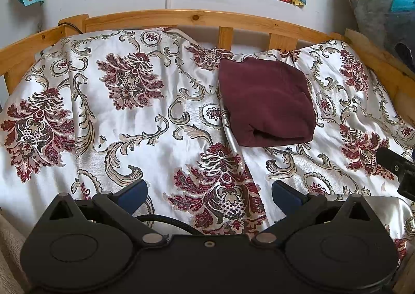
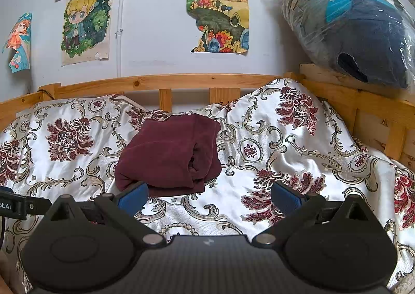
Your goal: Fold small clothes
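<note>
A dark maroon garment (image 1: pixel 264 104) lies folded into a compact square on the floral bedspread (image 1: pixel 124 117), right of centre in the left wrist view. In the right wrist view the garment (image 2: pixel 168 154) lies just beyond my left blue fingertip. My left gripper (image 1: pixel 208 194) is open and empty, held back from the garment above the bedspread. My right gripper (image 2: pixel 208 194) is open and empty, close to the garment's near edge. The right gripper's black body (image 1: pixel 396 164) shows at the right edge of the left wrist view.
A wooden slatted bed rail (image 2: pixel 166 82) runs along the back and right side. A plastic-wrapped bundle of bedding (image 2: pixel 355 32) sits on the rail at the upper right. Drawings (image 2: pixel 85 24) hang on the wall. The bedspread (image 2: pixel 285 143) is bunched high at the right back.
</note>
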A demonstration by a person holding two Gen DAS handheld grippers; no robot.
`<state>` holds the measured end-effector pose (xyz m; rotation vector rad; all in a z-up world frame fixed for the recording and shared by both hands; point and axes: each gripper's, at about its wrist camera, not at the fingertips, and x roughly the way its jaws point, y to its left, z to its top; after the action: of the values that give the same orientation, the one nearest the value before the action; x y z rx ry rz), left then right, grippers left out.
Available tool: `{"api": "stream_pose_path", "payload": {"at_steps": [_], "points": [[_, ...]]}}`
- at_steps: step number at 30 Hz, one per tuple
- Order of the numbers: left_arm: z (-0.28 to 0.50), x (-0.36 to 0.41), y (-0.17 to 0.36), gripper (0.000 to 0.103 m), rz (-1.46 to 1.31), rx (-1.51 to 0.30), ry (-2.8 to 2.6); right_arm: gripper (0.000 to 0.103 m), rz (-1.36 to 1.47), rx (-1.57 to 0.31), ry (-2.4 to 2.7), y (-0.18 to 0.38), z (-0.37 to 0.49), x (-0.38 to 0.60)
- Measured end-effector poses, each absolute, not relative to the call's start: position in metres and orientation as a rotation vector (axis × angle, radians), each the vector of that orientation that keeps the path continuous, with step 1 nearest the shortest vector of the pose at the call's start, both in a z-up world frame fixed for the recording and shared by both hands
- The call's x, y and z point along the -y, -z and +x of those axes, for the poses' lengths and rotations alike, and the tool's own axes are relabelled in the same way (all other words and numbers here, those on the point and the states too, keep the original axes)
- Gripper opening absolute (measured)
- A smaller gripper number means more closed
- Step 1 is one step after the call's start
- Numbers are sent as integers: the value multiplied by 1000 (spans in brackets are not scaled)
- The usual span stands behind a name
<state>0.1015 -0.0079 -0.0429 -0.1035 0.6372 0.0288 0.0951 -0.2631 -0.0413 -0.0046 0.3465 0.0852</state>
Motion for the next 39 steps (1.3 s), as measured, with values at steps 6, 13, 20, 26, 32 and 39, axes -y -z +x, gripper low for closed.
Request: {"api": "stream_pose_path", "payload": {"at_steps": [6, 13, 20, 26, 32, 39], "points": [[102, 8, 42, 102, -103, -638, -29, 103, -4, -347, -85, 41, 95, 263], [103, 9, 42, 102, -102, -638, -29, 103, -4, -347, -85, 41, 95, 263], [101, 9, 42, 102, -107, -627, -25, 103, -3, -346, -84, 41, 95, 263], [97, 4, 37, 102, -124, -603, -34, 103, 0, -347, -84, 41, 95, 264], [97, 6, 36, 102, -109, -610, -40, 103, 1, -346, -83, 41, 95, 264], [97, 5, 36, 102, -108, -614, -45, 103, 0, -347, -84, 41, 95, 264]]}}
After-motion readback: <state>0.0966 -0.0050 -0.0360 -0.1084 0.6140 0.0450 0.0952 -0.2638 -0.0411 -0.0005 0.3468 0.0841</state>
